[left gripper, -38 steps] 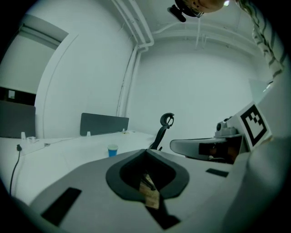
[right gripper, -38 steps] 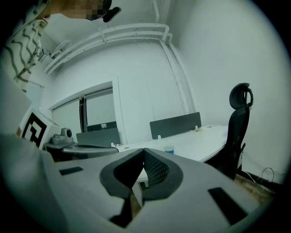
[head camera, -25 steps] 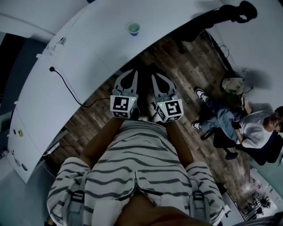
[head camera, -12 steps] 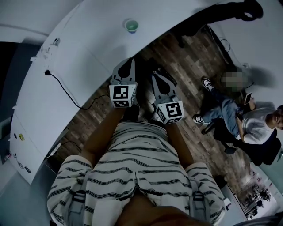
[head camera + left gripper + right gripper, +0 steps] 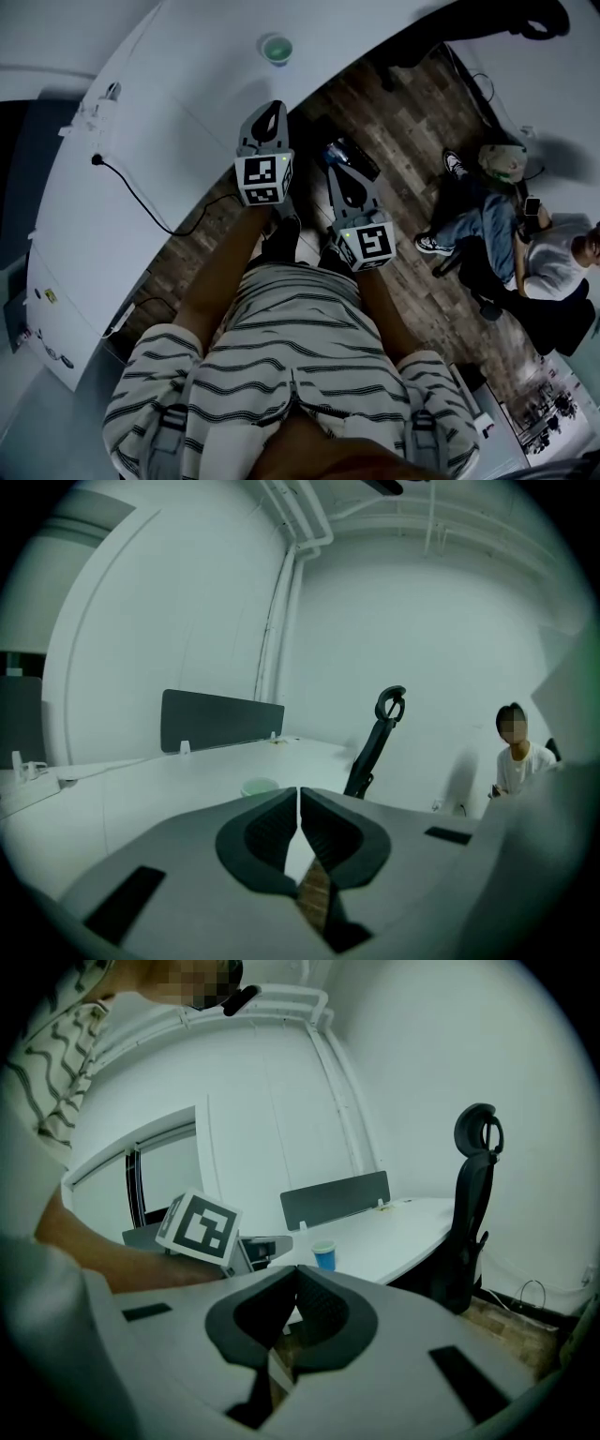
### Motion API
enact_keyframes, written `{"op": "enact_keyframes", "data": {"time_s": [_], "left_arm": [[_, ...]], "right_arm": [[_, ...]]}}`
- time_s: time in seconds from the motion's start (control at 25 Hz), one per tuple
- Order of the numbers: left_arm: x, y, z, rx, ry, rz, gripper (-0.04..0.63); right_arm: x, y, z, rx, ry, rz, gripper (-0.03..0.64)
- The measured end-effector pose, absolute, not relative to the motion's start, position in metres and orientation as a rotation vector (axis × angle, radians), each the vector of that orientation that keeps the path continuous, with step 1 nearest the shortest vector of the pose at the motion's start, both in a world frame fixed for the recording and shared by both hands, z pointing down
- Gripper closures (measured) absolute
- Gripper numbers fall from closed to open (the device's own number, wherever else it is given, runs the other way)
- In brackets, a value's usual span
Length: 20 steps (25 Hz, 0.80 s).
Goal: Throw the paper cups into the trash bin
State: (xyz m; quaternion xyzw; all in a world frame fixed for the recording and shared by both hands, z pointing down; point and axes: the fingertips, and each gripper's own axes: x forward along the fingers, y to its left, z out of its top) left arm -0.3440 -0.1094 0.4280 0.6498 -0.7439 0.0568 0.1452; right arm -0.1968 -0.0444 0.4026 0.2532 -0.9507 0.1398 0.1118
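Paper cup (image 5: 276,49) on table (image 5: 178,94), left tool (image 5: 272,112) closed empty, right tool (image 5: 336,174) closed empty

Cup (image 5: 277,49) set on desk (image 5: 178,103), ahead of left gripper (image 5: 271,108). Right gripper (image 5: 338,175) held over floor (image 5: 403,131), right of desk. Chair (image 5: 469,37) placed at desk end.

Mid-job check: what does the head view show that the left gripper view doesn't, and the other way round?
Head view only: the black power cable trailing across the white curved desk, and the wearer's striped shirt.
Left gripper view only: the dark grey divider panel standing on the desk's far side, and the left gripper seen close, jaws together, nothing between them.
Both: the small blue-green paper cup standing on the desk, the black office chair and the seated person.
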Motion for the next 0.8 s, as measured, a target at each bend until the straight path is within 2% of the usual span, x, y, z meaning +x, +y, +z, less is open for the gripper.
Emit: {"op": "enact_keyframes", "data": {"time_s": [0.8], "left_arm": [[-0.376,-0.159,0.482,1.844,-2.133,0.224,0.553]], "right_arm": [[-0.188,-0.039,0.427,0.799,-2.730,0.495,0.607]]}}
